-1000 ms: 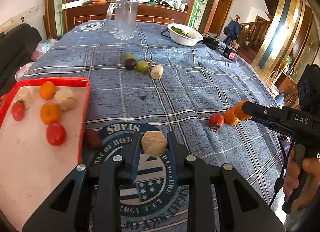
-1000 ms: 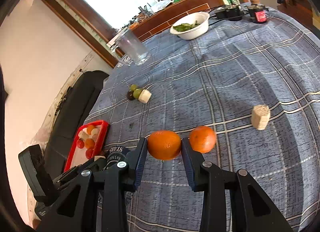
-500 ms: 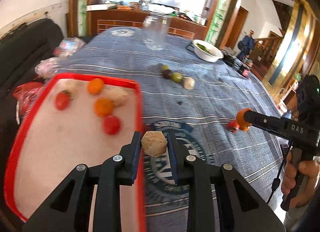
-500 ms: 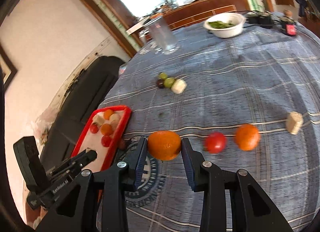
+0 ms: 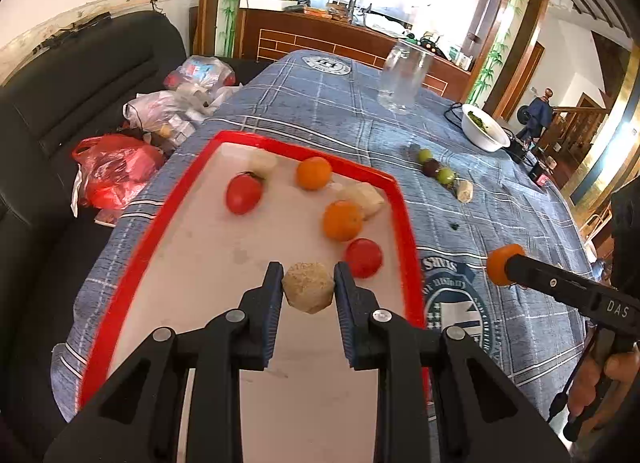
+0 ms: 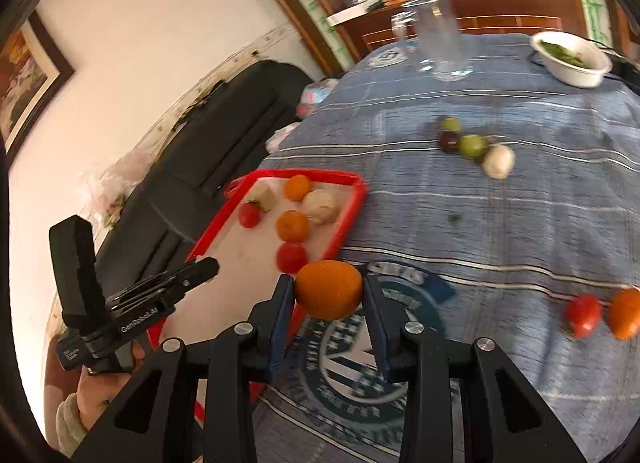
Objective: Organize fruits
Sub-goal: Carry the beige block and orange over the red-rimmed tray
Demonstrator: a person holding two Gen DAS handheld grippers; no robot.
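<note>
Now | red tray: tomatoes, oranges, pale chunks | bowl: greens

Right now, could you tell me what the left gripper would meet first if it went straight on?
Probably the tray's bare white floor, short of the tomato; depth is uncertain.

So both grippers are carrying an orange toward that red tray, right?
Not quite. Only the right gripper carries an orange. The left wrist view shows the left gripper shut on a beige, rough-skinned lump, held over the red tray.
</note>
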